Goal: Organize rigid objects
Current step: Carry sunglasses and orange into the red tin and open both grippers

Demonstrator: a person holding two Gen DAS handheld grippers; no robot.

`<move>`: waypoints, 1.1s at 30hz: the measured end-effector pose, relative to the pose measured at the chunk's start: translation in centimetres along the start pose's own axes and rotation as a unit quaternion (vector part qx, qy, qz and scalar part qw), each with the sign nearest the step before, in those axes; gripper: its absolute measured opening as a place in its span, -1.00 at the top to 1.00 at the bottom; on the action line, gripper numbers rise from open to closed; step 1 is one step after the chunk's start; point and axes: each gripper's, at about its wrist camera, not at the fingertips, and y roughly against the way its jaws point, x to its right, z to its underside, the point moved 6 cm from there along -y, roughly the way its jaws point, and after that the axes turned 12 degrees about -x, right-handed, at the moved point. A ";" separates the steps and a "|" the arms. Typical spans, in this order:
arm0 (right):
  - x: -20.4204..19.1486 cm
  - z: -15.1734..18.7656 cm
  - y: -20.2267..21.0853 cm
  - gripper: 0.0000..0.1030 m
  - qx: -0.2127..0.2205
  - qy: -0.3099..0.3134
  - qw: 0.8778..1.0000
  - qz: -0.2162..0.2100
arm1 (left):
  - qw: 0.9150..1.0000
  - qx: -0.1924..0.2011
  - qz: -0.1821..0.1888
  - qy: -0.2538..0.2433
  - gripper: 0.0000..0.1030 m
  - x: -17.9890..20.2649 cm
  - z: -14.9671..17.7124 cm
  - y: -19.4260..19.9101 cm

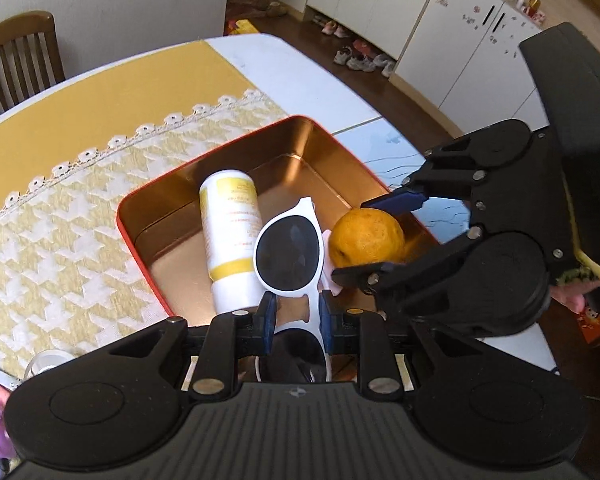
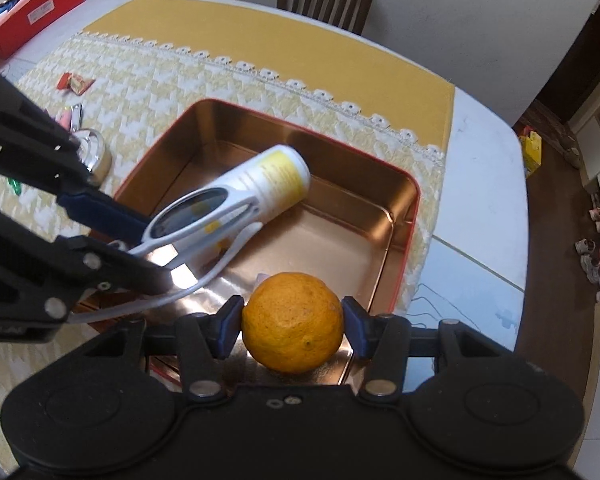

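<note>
Left wrist view: your left gripper (image 1: 295, 316) is clamping the white sunglasses (image 1: 290, 256) at the bridge, holding them over the near edge of the red tin (image 1: 140, 240). Right wrist view: your right gripper (image 2: 293, 322) is squeezing the orange (image 2: 293, 322) between both pads, just above the tin's floor at its near corner. White-and-yellow bottle (image 2: 268, 184) is lying on its side inside the tin, just beside the sunglasses. Tin is sitting on the yellow patterned cloth (image 2: 148, 96). Padlock (image 2: 96, 156) is lying on the cloth outside the tin, behind your left gripper.
</note>
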 end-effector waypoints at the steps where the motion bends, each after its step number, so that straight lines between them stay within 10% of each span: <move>1: 0.0 0.0 -0.2 0.00 -0.002 0.004 1.000 -0.001 | 1.000 -0.002 0.000 0.003 0.58 -0.1 -0.2 -0.3; 33: 0.4 0.3 2.0 -0.23 0.021 0.035 0.999 -0.010 | 1.000 -0.003 -0.023 0.004 0.46 0.9 0.9 -1.0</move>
